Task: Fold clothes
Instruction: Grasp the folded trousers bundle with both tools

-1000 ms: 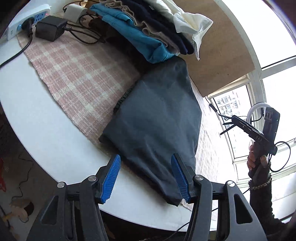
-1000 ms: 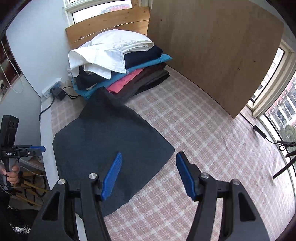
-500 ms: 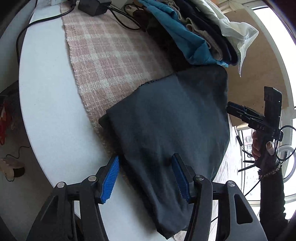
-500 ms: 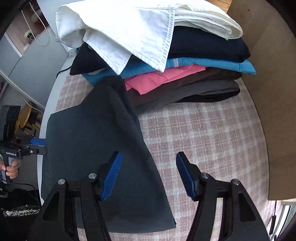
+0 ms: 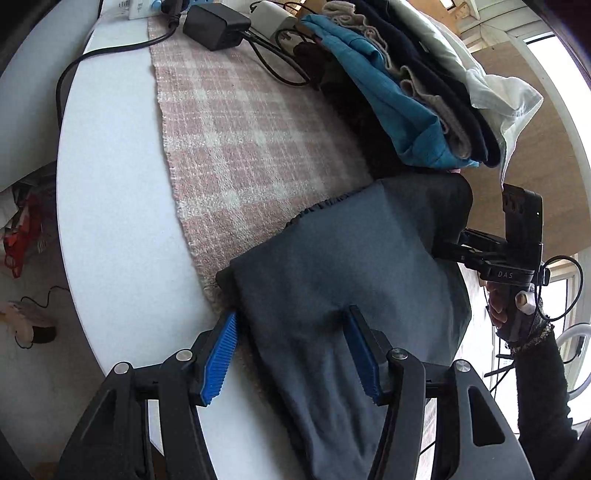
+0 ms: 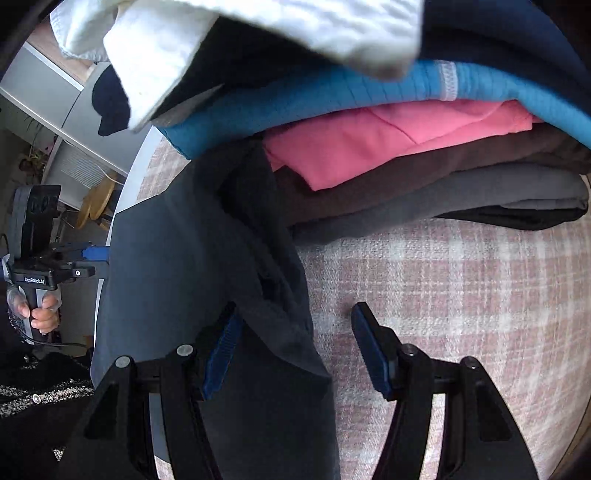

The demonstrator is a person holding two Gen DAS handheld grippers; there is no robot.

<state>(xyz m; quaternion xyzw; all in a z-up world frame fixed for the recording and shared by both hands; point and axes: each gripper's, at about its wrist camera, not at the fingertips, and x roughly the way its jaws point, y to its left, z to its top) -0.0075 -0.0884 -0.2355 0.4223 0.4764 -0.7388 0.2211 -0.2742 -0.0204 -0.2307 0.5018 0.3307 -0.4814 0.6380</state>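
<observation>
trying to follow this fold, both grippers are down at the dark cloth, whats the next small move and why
Probably close both grippers on the dark cloth. The left gripper and right gripper each straddle an edge of it with jaws open, gripping nothing, so a pinch comes before any lift or fold.

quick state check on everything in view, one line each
dark grey garment: lying flat on the checked cloth, partly folded, one edge over the table rim
left gripper: jaws open, straddling the garment's near edge
right gripper: jaws open, astride the garment's other edge
stack of clothes: folded, piled, white shirt on top
black adapter: cable attached
</observation>
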